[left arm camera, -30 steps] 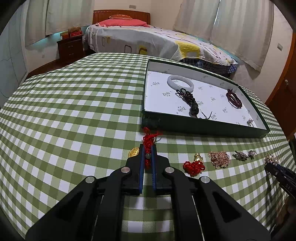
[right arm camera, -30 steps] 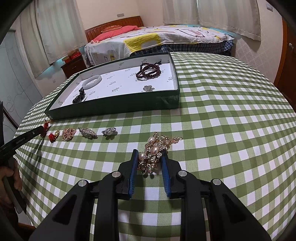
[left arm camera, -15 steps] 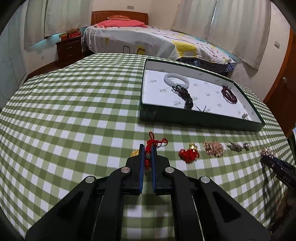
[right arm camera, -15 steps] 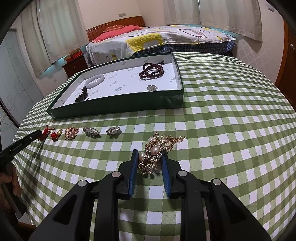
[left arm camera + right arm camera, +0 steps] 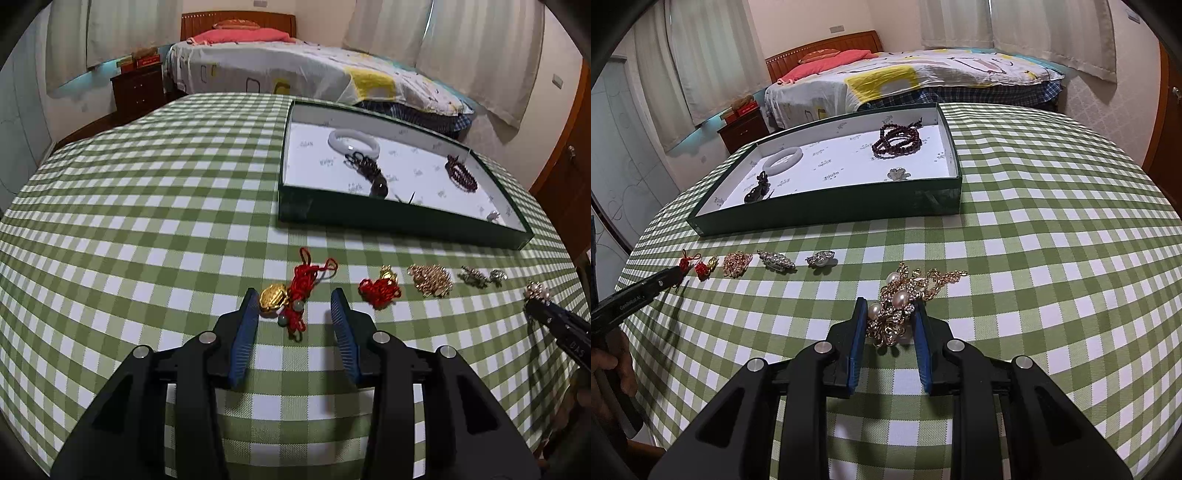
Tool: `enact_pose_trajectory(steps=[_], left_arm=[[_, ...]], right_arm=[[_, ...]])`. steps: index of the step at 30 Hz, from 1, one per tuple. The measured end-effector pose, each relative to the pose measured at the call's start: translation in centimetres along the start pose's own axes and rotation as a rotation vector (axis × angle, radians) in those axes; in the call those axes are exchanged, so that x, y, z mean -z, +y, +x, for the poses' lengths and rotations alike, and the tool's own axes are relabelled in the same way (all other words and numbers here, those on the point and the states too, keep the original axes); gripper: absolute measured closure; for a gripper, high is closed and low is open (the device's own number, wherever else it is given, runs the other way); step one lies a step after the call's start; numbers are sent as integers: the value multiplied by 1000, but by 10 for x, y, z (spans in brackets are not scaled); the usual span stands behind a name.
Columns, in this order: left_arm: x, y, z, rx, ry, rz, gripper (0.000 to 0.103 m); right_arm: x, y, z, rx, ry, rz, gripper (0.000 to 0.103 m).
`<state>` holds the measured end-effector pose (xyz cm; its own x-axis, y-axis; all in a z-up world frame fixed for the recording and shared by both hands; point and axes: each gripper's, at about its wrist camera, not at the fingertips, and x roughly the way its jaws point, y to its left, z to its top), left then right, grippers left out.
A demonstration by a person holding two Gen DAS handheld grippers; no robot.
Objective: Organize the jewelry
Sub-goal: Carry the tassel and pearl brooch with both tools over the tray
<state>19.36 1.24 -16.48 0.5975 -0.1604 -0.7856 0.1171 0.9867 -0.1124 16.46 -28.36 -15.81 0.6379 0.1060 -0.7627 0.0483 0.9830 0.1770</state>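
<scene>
At lower centre, the red knotted cord charm with gold pendant [image 5: 291, 295] is seen lying loose on the green checked counter [image 5: 147, 221] between the just-opened left claw [image 5: 293, 317], its length running up-frame; the right claw [image 5: 890, 325] is closed on a gold-and-pearl brooch [image 5: 901, 306].

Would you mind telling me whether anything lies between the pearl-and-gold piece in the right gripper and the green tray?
Nothing visible does. The right gripper is shut on the pearl-and-gold piece; only bare checked cloth lies up to the green tray. The silver brooch sits left of that path.

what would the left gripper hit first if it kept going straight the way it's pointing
Most likely the red cord charm with a gold pendant, lying on the tablecloth between the open left gripper fingers, which have just been opening. Depth is hard to judge.
</scene>
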Motion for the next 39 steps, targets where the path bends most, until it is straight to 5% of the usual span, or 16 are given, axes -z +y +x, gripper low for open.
enact_pose_trajectory(steps=[3, 4, 5, 26, 39], left_arm=[[1, -4, 2, -17, -1, 33, 66], [2, -6, 2, -23, -2, 49, 79], [2, -7, 3, -26, -3, 61, 80], [0, -14, -24, 2, -80, 76, 83], [-38, -29, -59, 55, -219, 54, 83]], right_arm=[[0, 0, 0, 0, 0, 0, 78], [0, 0, 0, 0, 0, 0, 78], [0, 0, 0, 0, 0, 0, 78], [-2, 3, -8, -2, -23, -5, 78], [-39, 7, -40, -13, -175, -32, 78]])
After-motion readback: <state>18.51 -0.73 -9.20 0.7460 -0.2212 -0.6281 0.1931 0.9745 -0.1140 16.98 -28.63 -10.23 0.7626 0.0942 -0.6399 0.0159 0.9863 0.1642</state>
